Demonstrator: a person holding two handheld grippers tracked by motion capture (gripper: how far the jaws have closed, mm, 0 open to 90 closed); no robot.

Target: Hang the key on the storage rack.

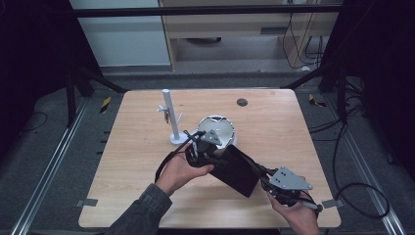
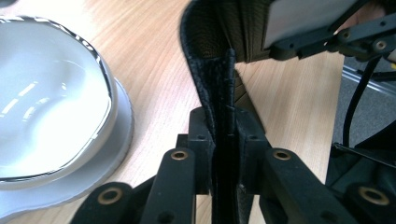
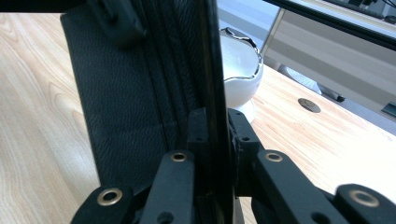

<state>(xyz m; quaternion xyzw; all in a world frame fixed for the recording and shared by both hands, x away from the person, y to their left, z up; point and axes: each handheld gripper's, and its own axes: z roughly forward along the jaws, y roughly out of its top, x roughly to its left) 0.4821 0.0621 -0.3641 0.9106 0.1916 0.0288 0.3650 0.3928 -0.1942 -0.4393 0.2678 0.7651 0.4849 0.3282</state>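
Note:
A black textured pouch (image 1: 238,172) hangs just above the wooden table (image 1: 132,181), stretched between my two grippers. My left gripper (image 1: 221,153) is shut on the pouch's upper left end; in the left gripper view its jaws (image 2: 226,123) pinch a folded edge of the pouch (image 2: 212,74). My right gripper (image 1: 260,177) is shut on the pouch's lower right end, and in the right gripper view (image 3: 215,123) the thin rim of the pouch (image 3: 121,93) runs straight up between the pads. The other hand's gripper (image 2: 327,32) holds the far end.
A white bowl with a dark wavy rim (image 1: 218,128) stands on a white saucer (image 2: 112,154) just behind the left gripper. A white post with small hooks (image 1: 170,117) rises left of the bowl. A dark round disc (image 1: 242,102) sits in the tabletop at the back.

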